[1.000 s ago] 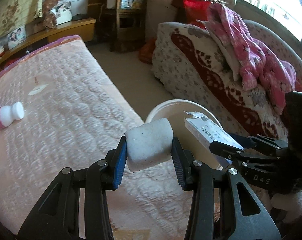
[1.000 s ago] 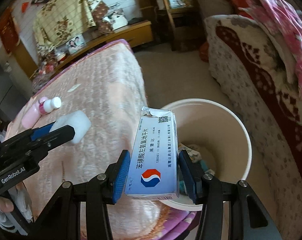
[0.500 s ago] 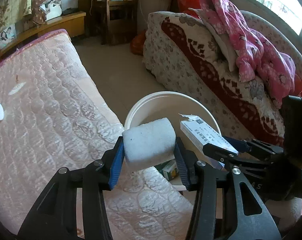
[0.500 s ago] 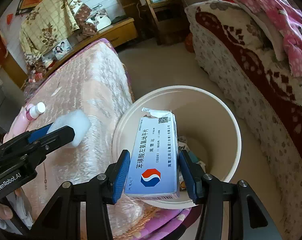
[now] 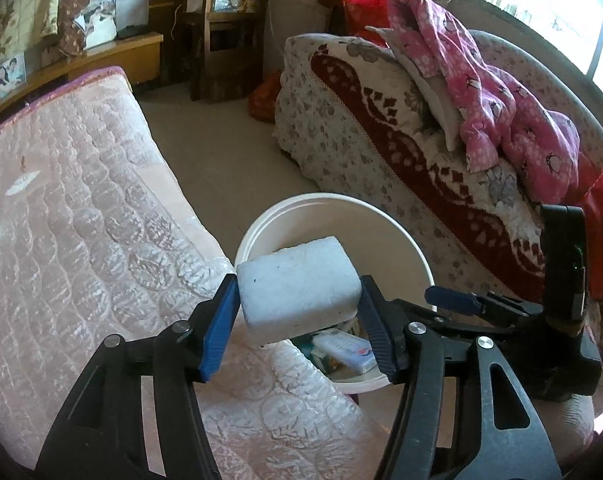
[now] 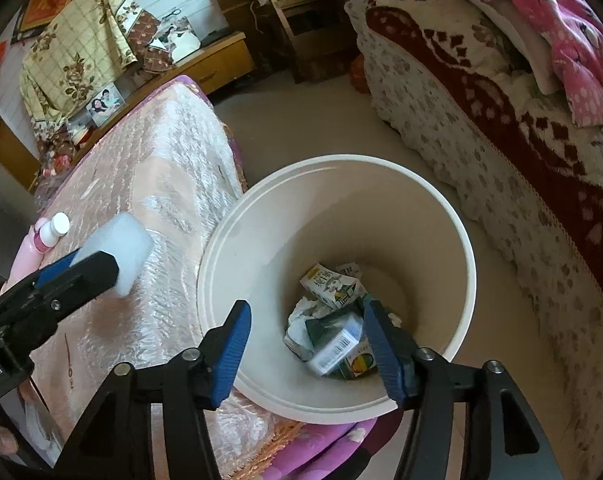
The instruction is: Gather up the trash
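Observation:
A white foam block sits between the blue pads of my left gripper. Both pads still touch its sides while the jaws are opening. It hangs over the near rim of the cream bucket, by the bed's edge. From the right wrist the foam block shows at the tip of the left gripper. My right gripper is above the bucket, its jaws opening with nothing between them. The medicine box lies inside on several crumpled cartons. The right gripper also shows beside the bucket.
The pink quilted bed lies left of the bucket, with a small white-capped pink bottle on it. A floral sofa with pink clothes stands to the right. Bare floor runs between them towards a wooden shelf.
My right gripper has let go of the medicine box, which now lies in the bucket. Both grippers have come lower over the bucket. The left jaws stand wider around the foam block.

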Tool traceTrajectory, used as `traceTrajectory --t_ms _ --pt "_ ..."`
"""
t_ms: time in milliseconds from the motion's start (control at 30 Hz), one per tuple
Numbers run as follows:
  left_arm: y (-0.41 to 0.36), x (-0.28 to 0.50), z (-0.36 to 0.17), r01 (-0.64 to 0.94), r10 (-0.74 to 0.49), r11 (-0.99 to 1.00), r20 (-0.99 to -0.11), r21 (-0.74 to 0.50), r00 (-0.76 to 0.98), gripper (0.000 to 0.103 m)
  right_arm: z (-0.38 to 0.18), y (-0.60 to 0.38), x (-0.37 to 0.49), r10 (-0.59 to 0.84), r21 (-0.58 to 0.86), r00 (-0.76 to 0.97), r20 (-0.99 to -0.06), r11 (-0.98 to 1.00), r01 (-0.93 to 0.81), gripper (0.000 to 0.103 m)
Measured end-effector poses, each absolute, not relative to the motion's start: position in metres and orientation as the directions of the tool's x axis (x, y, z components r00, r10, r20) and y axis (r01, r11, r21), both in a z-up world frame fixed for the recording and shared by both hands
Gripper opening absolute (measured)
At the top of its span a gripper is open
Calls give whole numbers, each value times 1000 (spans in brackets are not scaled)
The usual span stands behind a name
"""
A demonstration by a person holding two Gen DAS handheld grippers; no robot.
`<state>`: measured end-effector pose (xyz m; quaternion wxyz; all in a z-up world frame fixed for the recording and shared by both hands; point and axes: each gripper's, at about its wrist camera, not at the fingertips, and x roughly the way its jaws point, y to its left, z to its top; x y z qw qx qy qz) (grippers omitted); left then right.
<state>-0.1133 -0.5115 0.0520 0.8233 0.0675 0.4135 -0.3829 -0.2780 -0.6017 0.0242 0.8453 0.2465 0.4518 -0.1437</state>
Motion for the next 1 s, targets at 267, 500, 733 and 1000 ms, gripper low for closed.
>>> traceTrajectory --t_ms 267,500,733,1000 --pt "-503 -113 52 699 -620 658 -729 -281 290 77 39 -592 -290 -31 291 575 -817 840 458 57" --pt "-485 -122 66 681 -603 689 -717 -248 349 77 59 -583 -305 -99 251 600 -794 845 472 60" --pt "-444 -137 97 608 -554 774 -652 -174 518 77 90 -560 -317 -171 214 653 -738 858 467 60" --pt "-400 -157 128 570 -544 808 -559 -149 625 77 136 -523 -329 -271 168 733 -625 869 464 68"
